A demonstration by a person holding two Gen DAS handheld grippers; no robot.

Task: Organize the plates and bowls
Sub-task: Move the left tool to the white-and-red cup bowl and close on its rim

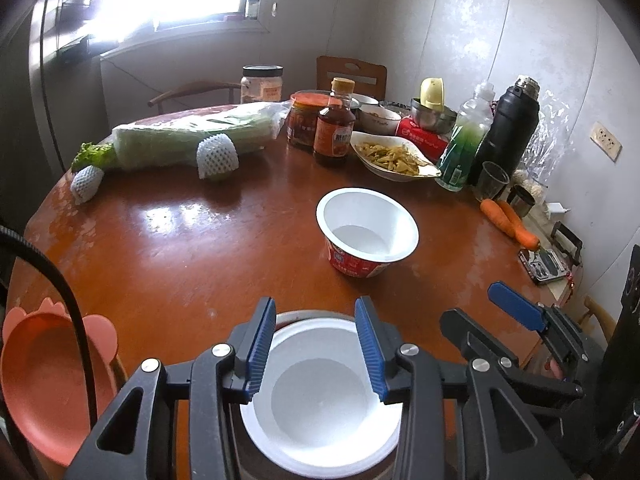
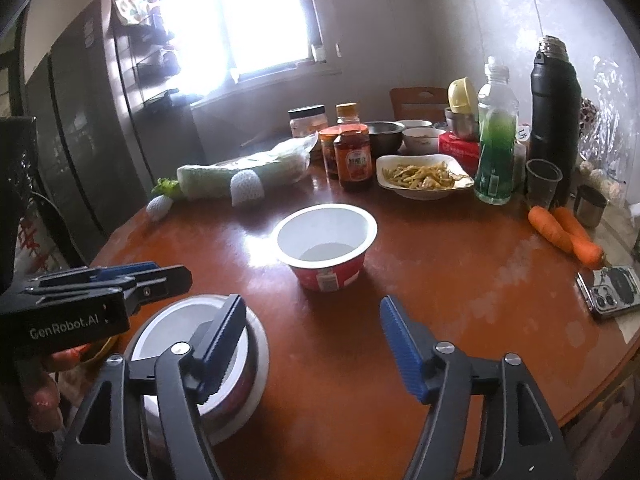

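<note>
A white paper bowl with a red printed side (image 1: 367, 229) (image 2: 327, 240) stands upright near the table's middle. A second white bowl (image 1: 320, 396) (image 2: 200, 364) sits nested in another bowl at the near edge. My left gripper (image 1: 316, 344) is open, its blue pads (image 1: 262, 344) hovering just above that bowl's rim. My right gripper (image 2: 312, 348) is open and empty to the right of the near bowl, its left finger above the bowl's rim. It also shows in the left wrist view (image 1: 516, 308). A pink plate (image 1: 44, 384) lies at the near left.
The round brown table (image 1: 180, 248) holds a wrapped cabbage (image 1: 188, 136), sauce bottle (image 1: 335, 128), white dish of food (image 1: 394, 156), green bottle (image 1: 466, 140), black flask (image 1: 508, 128), carrots (image 1: 510, 220) and a phone (image 2: 612, 290) along its far and right sides.
</note>
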